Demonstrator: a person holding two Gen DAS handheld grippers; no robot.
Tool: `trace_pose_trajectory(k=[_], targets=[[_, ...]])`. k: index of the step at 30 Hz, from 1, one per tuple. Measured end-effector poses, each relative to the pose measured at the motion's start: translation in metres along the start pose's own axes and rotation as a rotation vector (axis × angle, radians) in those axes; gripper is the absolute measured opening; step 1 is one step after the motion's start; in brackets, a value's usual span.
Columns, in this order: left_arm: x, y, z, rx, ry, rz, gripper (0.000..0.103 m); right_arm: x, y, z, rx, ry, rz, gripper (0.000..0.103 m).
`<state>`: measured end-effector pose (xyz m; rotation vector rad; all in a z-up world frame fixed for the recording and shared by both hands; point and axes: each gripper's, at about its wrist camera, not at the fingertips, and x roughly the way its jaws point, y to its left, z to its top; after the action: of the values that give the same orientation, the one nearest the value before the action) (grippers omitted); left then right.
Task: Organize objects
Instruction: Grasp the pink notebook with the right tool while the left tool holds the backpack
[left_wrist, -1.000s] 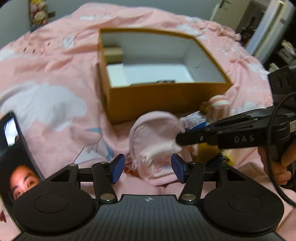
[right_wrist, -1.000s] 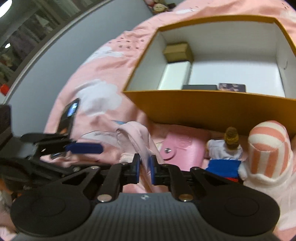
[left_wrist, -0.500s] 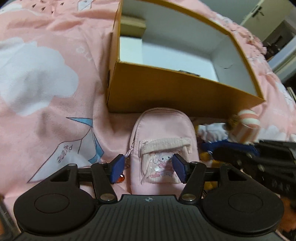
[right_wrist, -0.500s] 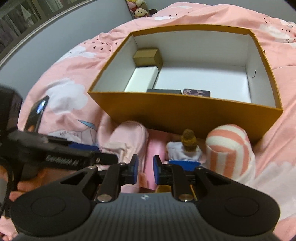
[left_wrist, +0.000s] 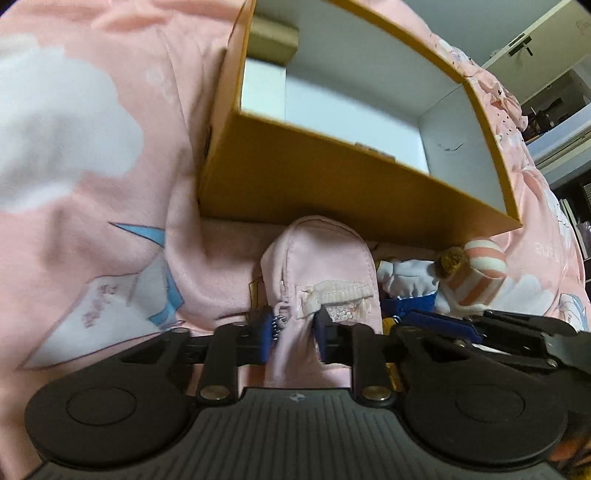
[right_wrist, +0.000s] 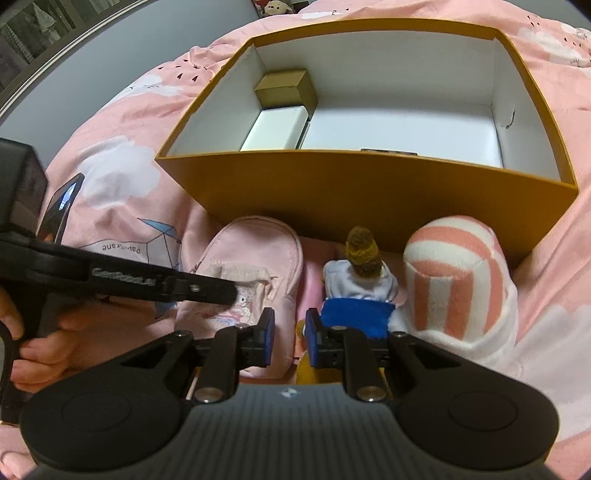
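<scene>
Pink cloud-print bedspread (left_wrist: 92, 155) fills the ground of both views. At 12 o'clock sits the open orange cardboard box (right_wrist: 369, 184), white inside, with a small gold box (right_wrist: 286, 88) and a white box (right_wrist: 277, 127) against its left wall. Before its near wall, from 9 to 3 o'clock in the right view, lie the pink mini backpack (right_wrist: 255, 258), a doll (right_wrist: 360, 277) in blue, and a striped plush (right_wrist: 454, 273).

Your left gripper (left_wrist: 293, 334) is pinched on the backpack's lower front by the pocket zip; the fabric bunches between the pads. Your right gripper (right_wrist: 290, 332) is narrowly parted and holds nothing, poised between backpack and doll.

Risks: the hold takes only loose fabric, so the backpack may sag or slip when lifted; it lies close against the box wall and could catch the rim.

Compared with half a second earlier, the left pads, then spread wide either side of the pocket, have closed, and the right gripper's gap has widened slightly.
</scene>
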<state>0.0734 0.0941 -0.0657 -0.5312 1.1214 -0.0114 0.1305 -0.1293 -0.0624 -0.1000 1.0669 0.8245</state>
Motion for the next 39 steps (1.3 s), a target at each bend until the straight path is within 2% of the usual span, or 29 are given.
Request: trace_pose_trajectory(k=[5, 8, 10, 14, 17, 20, 23, 26, 28, 30, 33, 35, 39], targets=[[-0.036, 0.002, -0.001, 0.048, -0.079, 0.085, 0.021, 0.004, 0.005, 0.007, 0.016, 0.014, 0.053, 0.024], [-0.048, -0.001, 0.003, 0.077, -0.101, 0.155, 0.021, 0.014, 0.009, 0.013, 0.045, 0.054, 0.037, 0.036], [-0.052, 0.002, 0.006, 0.087, -0.121, 0.196, 0.021, 0.024, 0.014, 0.018, 0.043, 0.091, 0.005, 0.040], [-0.055, 0.003, 0.008, 0.078, -0.127, 0.200, 0.021, 0.044, 0.017, 0.029, 0.127, 0.158, -0.030, 0.056], [-0.052, 0.002, 0.008, 0.074, -0.133, 0.200, 0.021, 0.059, 0.012, 0.037, 0.210, 0.201, -0.070, 0.057], [-0.055, 0.008, 0.007, 0.064, -0.136, 0.189, 0.021, 0.068, 0.011, 0.042, 0.218, 0.199, -0.108, 0.062], [-0.056, 0.013, 0.007, 0.051, -0.135, 0.176, 0.021, 0.076, 0.003, 0.045, 0.258, 0.203, -0.091, 0.069], [-0.055, 0.016, 0.008, 0.046, -0.133, 0.169, 0.021, 0.082, -0.001, 0.046, 0.282, 0.197, -0.070, 0.071], [-0.054, 0.018, 0.008, 0.043, -0.133, 0.167, 0.021, 0.081, -0.002, 0.046, 0.281, 0.191, -0.066, 0.070], [-0.054, 0.018, 0.008, 0.043, -0.132, 0.168, 0.021, 0.078, 0.000, 0.044, 0.264, 0.183, -0.071, 0.062], [-0.053, 0.018, 0.007, 0.041, -0.132, 0.170, 0.021, 0.066, 0.001, 0.042, 0.265, 0.169, -0.065, 0.036], [-0.052, 0.018, 0.007, 0.040, -0.130, 0.174, 0.021, 0.057, 0.002, 0.041, 0.271, 0.163, -0.025, 0.029], [-0.051, 0.017, 0.007, 0.042, -0.129, 0.185, 0.021, 0.040, 0.008, 0.040, 0.266, 0.117, 0.059, 0.024]])
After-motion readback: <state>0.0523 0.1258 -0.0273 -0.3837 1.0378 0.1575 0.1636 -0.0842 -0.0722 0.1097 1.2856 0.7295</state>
